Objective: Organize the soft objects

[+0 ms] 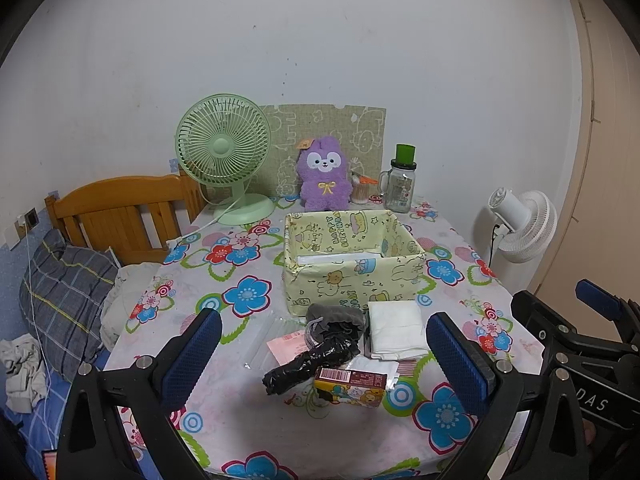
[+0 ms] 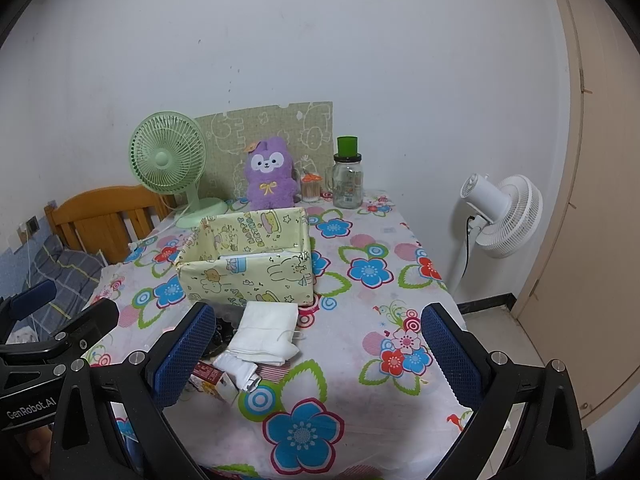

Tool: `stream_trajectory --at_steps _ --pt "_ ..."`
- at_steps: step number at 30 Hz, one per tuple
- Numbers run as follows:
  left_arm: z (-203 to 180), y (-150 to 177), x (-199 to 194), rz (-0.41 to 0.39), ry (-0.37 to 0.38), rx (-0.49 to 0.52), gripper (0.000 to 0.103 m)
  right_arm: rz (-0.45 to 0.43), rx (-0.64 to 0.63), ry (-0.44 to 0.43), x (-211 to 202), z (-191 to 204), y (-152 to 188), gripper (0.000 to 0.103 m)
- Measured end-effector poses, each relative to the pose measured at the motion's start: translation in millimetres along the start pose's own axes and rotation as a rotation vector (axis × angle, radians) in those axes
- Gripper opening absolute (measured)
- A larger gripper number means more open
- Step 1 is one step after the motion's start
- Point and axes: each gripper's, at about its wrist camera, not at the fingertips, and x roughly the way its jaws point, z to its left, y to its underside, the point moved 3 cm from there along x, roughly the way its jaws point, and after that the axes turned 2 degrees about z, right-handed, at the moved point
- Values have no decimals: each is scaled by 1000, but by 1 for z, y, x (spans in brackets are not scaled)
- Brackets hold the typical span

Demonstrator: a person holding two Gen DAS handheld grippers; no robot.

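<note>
Box (image 1: 352, 276): yellow, open-topped, mid-table; landmark.
White cloth (image 1: 396, 330): folded, just before box; light, limp; pinch a folded edge.
Grey pouch (image 1: 334, 318): beside cloth, soft; grip its bunched neck.
Left gripper (image 1: 324, 356): fingers spread, empty.
Right gripper (image 2: 316, 354): fingers spread, empty.

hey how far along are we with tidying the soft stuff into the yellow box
Barely started. Done: the yellow box holds only something flat and white at its bottom. In hand: nothing; left gripper and right gripper are open. Left: grey pouch, black bundle and white folded cloth lie on the table in front.
</note>
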Motion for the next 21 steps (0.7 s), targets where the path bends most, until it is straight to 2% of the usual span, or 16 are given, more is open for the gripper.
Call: stream_trajectory --at_steps 21 --pt "4 -1 11 10 -4 -12 103 8 2 -19 9 3 -11 103"
